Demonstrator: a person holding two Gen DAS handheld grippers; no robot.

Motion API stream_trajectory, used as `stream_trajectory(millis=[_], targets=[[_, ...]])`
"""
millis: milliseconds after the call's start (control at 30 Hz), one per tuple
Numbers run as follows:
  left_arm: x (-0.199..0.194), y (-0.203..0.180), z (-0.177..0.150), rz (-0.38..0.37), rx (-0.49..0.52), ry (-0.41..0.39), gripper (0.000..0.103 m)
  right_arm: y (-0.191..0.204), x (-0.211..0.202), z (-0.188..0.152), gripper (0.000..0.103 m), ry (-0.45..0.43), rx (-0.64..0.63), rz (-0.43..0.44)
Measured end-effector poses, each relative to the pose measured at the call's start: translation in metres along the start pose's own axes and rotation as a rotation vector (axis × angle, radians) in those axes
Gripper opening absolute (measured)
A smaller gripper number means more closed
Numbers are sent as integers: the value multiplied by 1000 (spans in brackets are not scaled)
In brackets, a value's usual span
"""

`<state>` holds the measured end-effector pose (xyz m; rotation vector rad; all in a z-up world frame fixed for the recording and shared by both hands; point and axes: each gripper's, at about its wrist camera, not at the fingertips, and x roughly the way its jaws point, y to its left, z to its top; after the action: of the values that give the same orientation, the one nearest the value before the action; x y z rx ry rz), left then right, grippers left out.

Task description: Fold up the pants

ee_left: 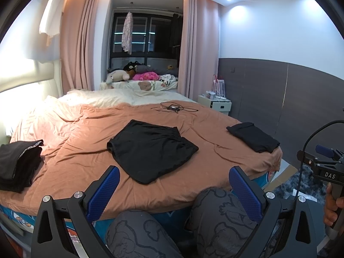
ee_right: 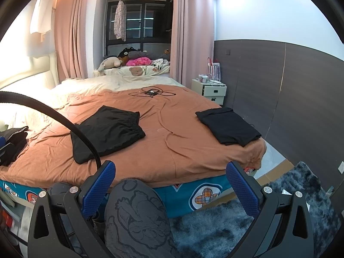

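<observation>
Black shorts [ee_left: 150, 148] [ee_right: 107, 132] lie folded in half on the orange bedspread [ee_left: 86, 129] [ee_right: 172, 133], waistband toward the right. A folded black garment [ee_left: 253, 136] [ee_right: 228, 128] rests near the bed's right corner. A pile of dark clothes [ee_left: 19, 163] [ee_right: 13, 144] sits at the left edge. My left gripper [ee_left: 174, 176] hangs open above the bed's near edge, short of the shorts, with nothing in it. My right gripper [ee_right: 171, 172] is open and empty too, held off the bed's foot over the person's knee [ee_right: 137, 204].
A tangled black cable with a small device [ee_left: 174, 107] [ee_right: 152, 91] lies on the far part of the bed. A white nightstand [ee_right: 211, 91] stands at the right wall. A shaggy grey rug [ee_right: 236, 225] covers the floor. Plush toys [ee_left: 137, 74] fill the window ledge.
</observation>
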<state>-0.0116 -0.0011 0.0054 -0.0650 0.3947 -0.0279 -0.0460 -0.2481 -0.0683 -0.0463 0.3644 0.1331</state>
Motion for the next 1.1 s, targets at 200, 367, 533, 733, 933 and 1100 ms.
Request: stream_trajectory(millis=[200, 367, 533, 733, 933, 1100], targets=[[-1, 0, -1, 3, 3, -2, 102, 1, -1, 0, 103, 1, 2, 2], [-2, 2, -2, 6, 4, -7, 102, -2, 2, 2, 103, -1, 9, 8], [7, 6, 1, 18, 0, -4, 102, -5, 12, 4, 103, 6, 18, 21], [28, 19, 4, 33, -21, 19, 102, -10, 35, 10, 103, 18, 29, 53], [56, 36, 9, 49, -51, 61, 102, -16, 70, 21, 103, 67, 80, 110], [75, 50, 10, 69, -79, 89, 98, -17, 98, 33, 103, 84, 79, 133]])
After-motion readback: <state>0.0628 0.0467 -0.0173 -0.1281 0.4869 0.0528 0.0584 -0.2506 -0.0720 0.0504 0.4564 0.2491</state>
